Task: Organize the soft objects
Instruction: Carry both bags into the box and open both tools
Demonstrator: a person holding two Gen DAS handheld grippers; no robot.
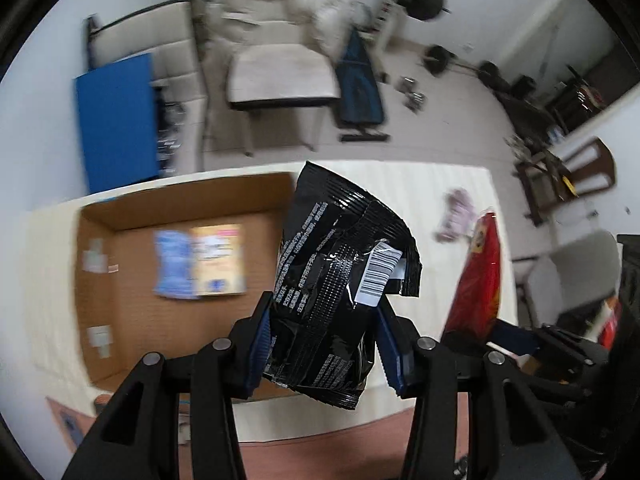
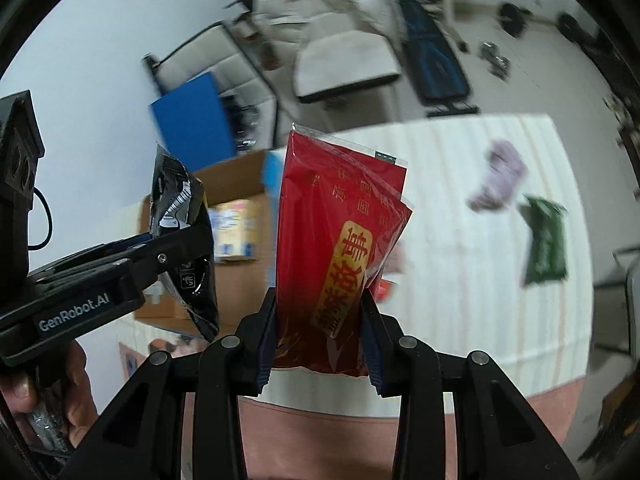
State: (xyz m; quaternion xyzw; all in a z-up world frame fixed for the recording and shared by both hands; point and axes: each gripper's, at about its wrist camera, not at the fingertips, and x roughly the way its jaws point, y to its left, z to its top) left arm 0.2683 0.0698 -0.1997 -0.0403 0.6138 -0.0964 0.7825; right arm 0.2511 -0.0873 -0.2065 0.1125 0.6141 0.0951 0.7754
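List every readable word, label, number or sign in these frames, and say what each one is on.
"GenRobot.AI": white lettering on the side of the left gripper, seen from the right wrist view.
Red packet: gold Chinese characters on a yellow label, not legible to me.
Black bag: barcode sticker and fine white print, too small to read.
Packets in the cardboard box: blurred, unreadable.

My left wrist camera looks forward and down along its gripper [image 1: 322,334] from above the counter's [image 1: 436,184] near edge, facing the cardboard box [image 1: 132,320]. My right wrist camera sits just to its right, angled the same way. Both views share the box [image 2: 236,184], the counter [image 2: 460,280] and the far chair [image 1: 280,72].
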